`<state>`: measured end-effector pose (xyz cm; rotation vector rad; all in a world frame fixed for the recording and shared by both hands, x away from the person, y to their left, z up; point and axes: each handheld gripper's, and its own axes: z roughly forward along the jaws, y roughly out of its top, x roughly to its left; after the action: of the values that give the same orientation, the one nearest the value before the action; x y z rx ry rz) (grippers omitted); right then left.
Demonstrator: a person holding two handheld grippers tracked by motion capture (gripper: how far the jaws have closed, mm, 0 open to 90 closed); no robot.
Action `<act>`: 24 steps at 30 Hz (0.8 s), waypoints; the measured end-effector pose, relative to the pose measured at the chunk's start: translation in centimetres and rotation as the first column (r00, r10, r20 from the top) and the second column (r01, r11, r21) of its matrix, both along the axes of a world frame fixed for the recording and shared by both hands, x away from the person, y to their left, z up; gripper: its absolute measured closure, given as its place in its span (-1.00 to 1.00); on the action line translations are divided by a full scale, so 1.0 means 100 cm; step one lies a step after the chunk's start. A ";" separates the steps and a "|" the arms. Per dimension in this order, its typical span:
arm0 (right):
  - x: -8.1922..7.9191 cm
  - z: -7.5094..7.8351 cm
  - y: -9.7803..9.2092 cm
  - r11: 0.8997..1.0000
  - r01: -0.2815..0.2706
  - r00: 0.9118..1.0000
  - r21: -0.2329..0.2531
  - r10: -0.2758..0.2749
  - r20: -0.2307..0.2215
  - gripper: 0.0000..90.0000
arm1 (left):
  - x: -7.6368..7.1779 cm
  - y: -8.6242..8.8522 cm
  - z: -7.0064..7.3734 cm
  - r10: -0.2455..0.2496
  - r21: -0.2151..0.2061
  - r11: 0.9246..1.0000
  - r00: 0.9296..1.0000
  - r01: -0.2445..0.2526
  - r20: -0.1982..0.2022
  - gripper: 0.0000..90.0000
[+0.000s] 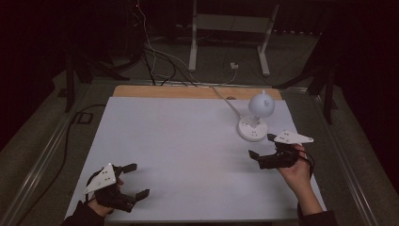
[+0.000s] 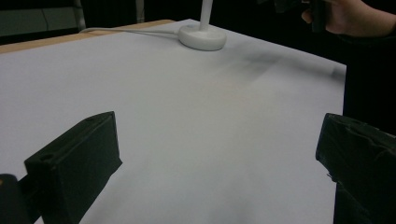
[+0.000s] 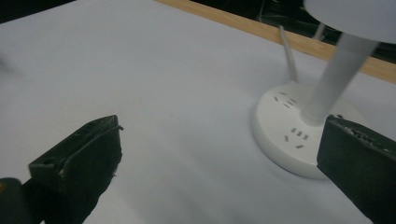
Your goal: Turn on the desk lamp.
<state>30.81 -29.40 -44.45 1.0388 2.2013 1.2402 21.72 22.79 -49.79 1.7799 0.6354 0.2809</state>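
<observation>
High view: right gripper (image 1: 263, 147) jaws spread wide, nothing held, hovering at the right side of the table (image 1: 179, 155). Lamp (image 1: 255, 117) sits just beyond it, slightly left and farther back; round base near the jaw tips, stem upright, cord running off the far edge. Left gripper (image 1: 132, 181) also spread, empty, near-left, well apart. Right hand's clearly closer, I'd reach w/ that one.
</observation>
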 end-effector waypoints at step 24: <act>0.043 -0.020 -0.028 0.985 0.164 0.986 -0.060 -0.166 -0.031 -1.00 | 0.001 0.001 0.000 0.001 0.006 1.000 1.000 -0.001 -0.002 -0.99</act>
<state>35.10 -32.22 -46.48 1.2022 2.1151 1.0873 21.79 22.85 -49.79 1.7859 0.6374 0.2812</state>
